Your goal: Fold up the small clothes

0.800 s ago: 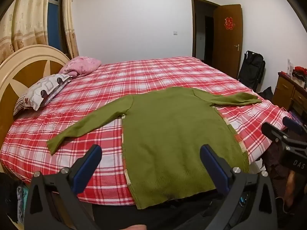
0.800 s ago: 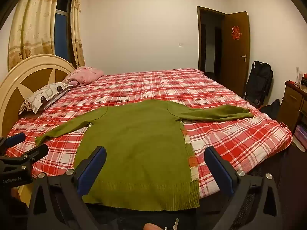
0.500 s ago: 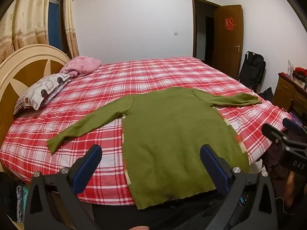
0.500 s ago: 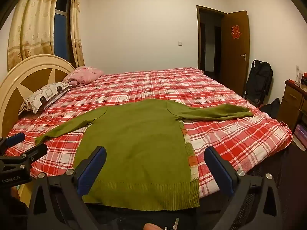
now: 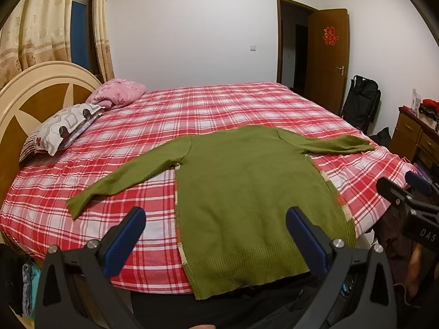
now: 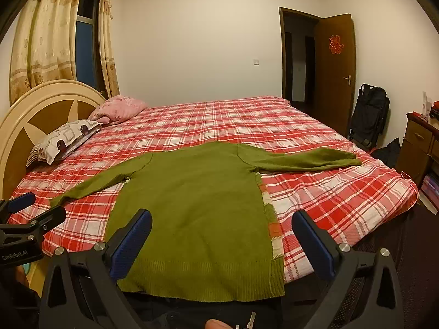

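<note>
A green knitted sweater [image 5: 247, 186] [image 6: 197, 205] lies flat on the red plaid bed [image 5: 219, 109] [image 6: 329, 200], hem at the near edge and both sleeves spread out sideways. My left gripper [image 5: 215, 227] hovers open above the hem's left part, nothing between its blue pads. My right gripper [image 6: 221, 231] hangs open over the hem's right part, also empty. Each gripper shows at the edge of the other's view: the right gripper [image 5: 406, 192] at the right of the left wrist view, the left gripper [image 6: 30, 211] at the left of the right wrist view.
Two pillows [image 5: 68, 123] lie by the round headboard [image 5: 33, 87] at the left. A wooden dresser [image 5: 414, 137] and a black bag [image 5: 362, 101] stand right of the bed, near an open door [image 5: 326, 54]. Curtains [image 6: 44, 41] hang at the back left.
</note>
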`<state>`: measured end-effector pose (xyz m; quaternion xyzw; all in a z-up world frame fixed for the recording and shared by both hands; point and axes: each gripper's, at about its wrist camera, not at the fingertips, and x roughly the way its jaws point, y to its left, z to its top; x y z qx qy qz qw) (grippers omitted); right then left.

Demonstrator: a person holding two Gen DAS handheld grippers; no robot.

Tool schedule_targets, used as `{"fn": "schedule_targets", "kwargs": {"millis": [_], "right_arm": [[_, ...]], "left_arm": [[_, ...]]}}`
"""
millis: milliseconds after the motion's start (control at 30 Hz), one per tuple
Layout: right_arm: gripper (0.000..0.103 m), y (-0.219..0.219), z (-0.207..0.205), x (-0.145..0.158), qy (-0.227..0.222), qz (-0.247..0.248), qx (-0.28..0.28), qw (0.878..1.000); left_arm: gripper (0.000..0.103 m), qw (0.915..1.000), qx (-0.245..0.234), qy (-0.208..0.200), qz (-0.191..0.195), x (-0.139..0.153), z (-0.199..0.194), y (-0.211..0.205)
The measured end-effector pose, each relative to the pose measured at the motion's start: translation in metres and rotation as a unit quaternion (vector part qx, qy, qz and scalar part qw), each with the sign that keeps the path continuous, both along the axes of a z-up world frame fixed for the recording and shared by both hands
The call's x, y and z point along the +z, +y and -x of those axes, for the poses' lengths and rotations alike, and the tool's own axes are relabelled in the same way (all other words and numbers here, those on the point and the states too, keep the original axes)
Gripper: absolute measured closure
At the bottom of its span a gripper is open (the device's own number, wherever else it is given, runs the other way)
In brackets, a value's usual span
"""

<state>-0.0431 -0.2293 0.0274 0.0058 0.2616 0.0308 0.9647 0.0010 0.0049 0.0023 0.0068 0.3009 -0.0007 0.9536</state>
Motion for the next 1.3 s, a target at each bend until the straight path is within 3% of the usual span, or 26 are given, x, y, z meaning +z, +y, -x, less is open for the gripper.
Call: {"fn": "schedule_targets", "kwargs": {"millis": [1300], "right_arm": [[0.001,-0.0033,-0.0028,-0.0007,0.003,-0.005,-0.005,1.0]], "left_arm": [[0.0,0.9999,0.006,0.004,0.009,-0.0021,-0.002,0.0026]]}}
